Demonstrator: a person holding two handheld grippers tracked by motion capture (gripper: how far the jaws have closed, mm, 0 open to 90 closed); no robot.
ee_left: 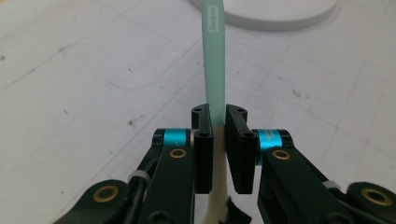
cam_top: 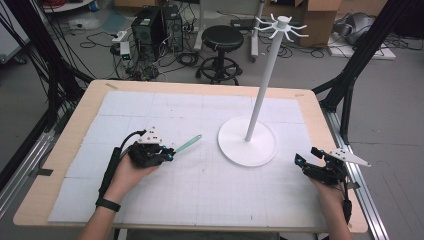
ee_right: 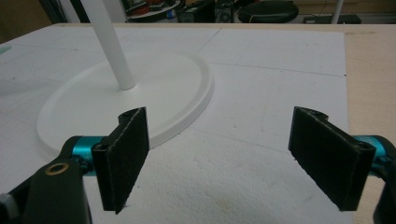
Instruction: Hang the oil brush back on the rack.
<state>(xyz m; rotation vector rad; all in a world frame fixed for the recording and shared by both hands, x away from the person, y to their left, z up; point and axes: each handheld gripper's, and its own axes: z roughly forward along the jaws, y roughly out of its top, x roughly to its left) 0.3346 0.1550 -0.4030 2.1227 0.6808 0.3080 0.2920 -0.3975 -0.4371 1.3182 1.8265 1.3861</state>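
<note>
left gripper (cam_top: 169, 153) clamping mint stick (cam_top: 188, 144), long axis toward white stand base (cam_top: 235, 150)

A lab: computer towers (cam_top: 159, 27), tangled floor cables (cam_top: 97, 40), and a black rig frame (cam_top: 367, 47).

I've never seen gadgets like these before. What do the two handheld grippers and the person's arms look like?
Both the left gripper and the right gripper are black, each with two flat rectangular jaws, turquoise collars and brass-coloured pivot pins. Each carries a grey three-cornered plate on top and trails a black cable. The forearms are bare of sleeves; a black wristband sits on the left wrist.
</note>
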